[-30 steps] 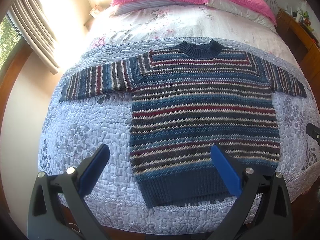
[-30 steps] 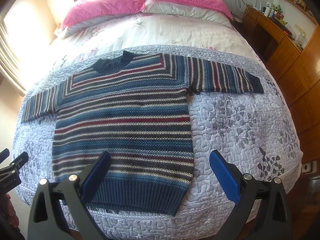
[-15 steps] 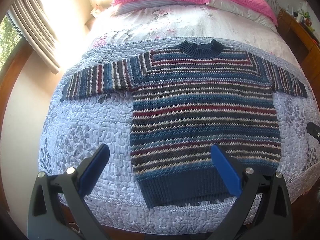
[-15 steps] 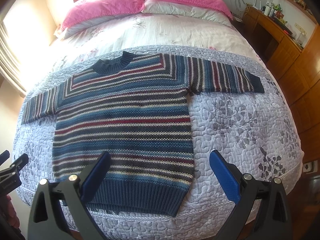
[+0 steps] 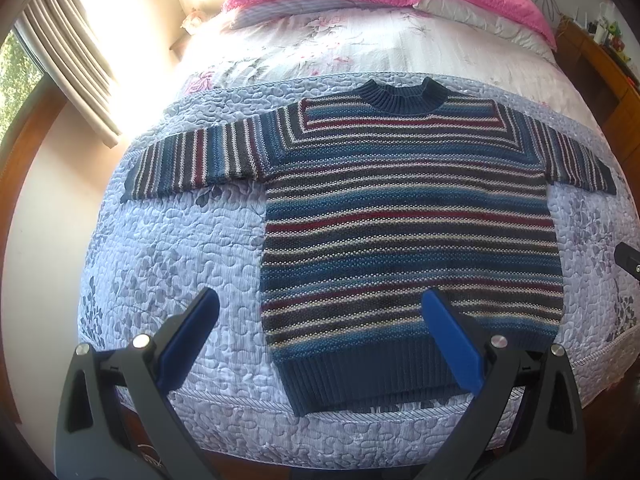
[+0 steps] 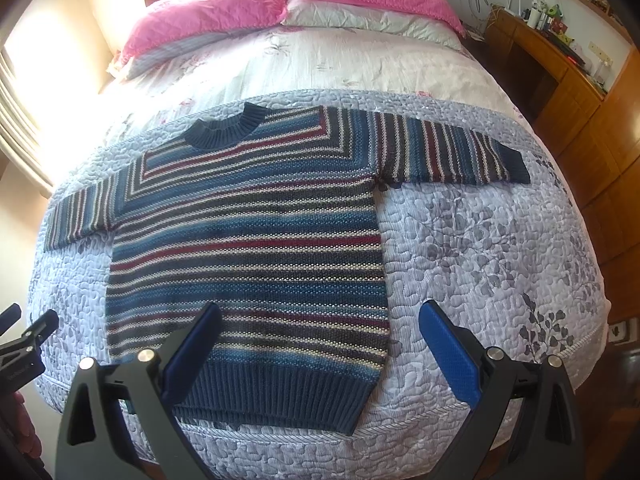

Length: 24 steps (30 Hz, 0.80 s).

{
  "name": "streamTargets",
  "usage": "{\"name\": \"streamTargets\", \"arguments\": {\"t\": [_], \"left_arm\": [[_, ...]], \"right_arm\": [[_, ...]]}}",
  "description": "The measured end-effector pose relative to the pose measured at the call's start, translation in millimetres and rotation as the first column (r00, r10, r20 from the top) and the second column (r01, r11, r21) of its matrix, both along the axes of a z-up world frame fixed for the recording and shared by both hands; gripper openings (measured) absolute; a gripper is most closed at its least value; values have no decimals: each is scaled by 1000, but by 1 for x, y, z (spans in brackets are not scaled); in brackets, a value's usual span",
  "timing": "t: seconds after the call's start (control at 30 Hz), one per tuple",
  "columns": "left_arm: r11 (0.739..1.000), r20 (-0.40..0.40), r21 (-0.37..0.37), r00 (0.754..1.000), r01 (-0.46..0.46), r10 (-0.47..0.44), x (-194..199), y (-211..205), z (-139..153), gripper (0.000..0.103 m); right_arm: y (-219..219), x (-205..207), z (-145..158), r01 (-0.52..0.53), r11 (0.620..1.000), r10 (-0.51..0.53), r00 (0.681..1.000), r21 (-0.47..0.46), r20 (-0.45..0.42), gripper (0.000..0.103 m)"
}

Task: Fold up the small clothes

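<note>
We take the striped sweater (image 5: 408, 220) as our landmark: it lies flat and unfolded on the lilac quilted bedspread (image 5: 172, 248), collar away from us, hem at the near edge of the bed, both sleeves stretched straight out to the sides.

Left of the sweater, past its left cuff, we see the curtain (image 5: 68, 56) by a bright window. Our left gripper (image 5: 320, 338) hangs above the sweater's lower left corner, its blue pads (image 5: 188, 340) spread wide and holding nothing; one pad is over bare quilt beside the hem, the other over the ribbed hem.

Beyond the collar lie two pink pillows (image 6: 208, 12).

Our right gripper (image 6: 320, 346) hangs above the sweater's lower right corner, spread wide and empty too. Right of the sweater stands a wooden desk (image 6: 560, 64).
</note>
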<state>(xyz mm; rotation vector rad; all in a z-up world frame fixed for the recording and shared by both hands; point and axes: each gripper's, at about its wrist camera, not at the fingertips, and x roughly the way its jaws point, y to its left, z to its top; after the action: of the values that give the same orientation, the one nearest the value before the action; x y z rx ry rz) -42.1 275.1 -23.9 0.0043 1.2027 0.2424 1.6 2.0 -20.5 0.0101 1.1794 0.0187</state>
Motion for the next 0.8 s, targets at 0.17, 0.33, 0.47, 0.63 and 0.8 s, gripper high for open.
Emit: {"name": "streamTargets", "arguments": {"t": [0.17, 0.33, 0.47, 0.63, 0.8], "left_arm": [[1000, 4, 2, 1000, 2, -2, 0, -1, 1, 100], [1000, 6, 5, 1000, 6, -6, -1, -2, 2, 100], [1000, 8, 6, 1000, 9, -9, -1, -4, 3, 100], [1000, 12, 7, 1000, 8, -9, -2, -4, 5, 100], [1000, 11, 8, 1000, 9, -9, -1, -4, 6, 100]], "right_arm": [[-6, 2, 3, 1, 1000, -1, 1000, 3, 5, 99], [-8, 2, 4, 3, 1000, -3, 1000, 4, 6, 99], [-7, 0, 6, 4, 1000, -4, 1000, 5, 8, 99], [-10, 1, 8, 1, 1000, -1, 1000, 2, 14, 99], [-11, 1, 9, 2, 1000, -2, 1000, 4, 13, 99]]}}
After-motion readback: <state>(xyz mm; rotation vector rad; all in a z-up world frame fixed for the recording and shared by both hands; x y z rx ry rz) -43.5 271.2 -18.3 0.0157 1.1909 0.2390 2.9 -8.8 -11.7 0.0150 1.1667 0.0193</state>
